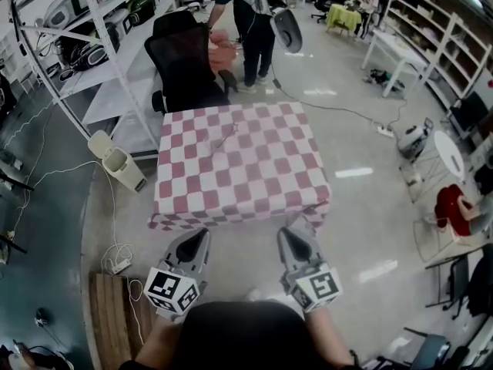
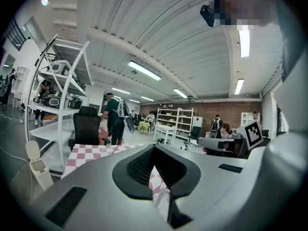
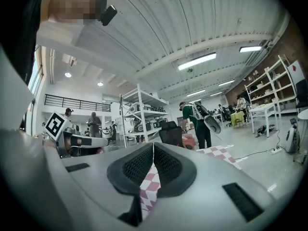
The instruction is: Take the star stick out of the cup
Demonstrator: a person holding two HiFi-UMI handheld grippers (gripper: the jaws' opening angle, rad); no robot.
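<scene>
The left hand-held gripper (image 1: 199, 237) is held just short of the near edge of the bench (image 1: 185, 206). In the left gripper view its jaws are seen pressed together, with nothing held between them (image 2: 154, 149). The right hand-held gripper (image 1: 295, 233) is held beside it at the same near edge, its tip at the hanging hem of the cloth. Its jaws are likewise closed on nothing (image 3: 153, 146). Only the checked cloth is seen through the notch below each pair of pads.

The bench is covered by a pink-and-white checked cloth (image 1: 262, 176). A thin stick-like thing (image 1: 226, 137) is seen lying on the cloth on the far half of the bench, left of its middle. It is too small and faint for it to be told whether it is the star stick.

A black office chair (image 1: 185, 64) is drawn up at the far side of the bench, toward its left corner. Beyond the bench's far side a person in dark clothes (image 1: 250, 29) is seen standing. White shelving (image 1: 100, 45) rises to the left of the bench, and a white bin (image 1: 115, 160) stands on the floor just off the bench's left side. A wooden pallet (image 1: 112, 314) lies on the floor off the near left corner. A round white table (image 1: 451, 153) is placed well to the right of the bench.
</scene>
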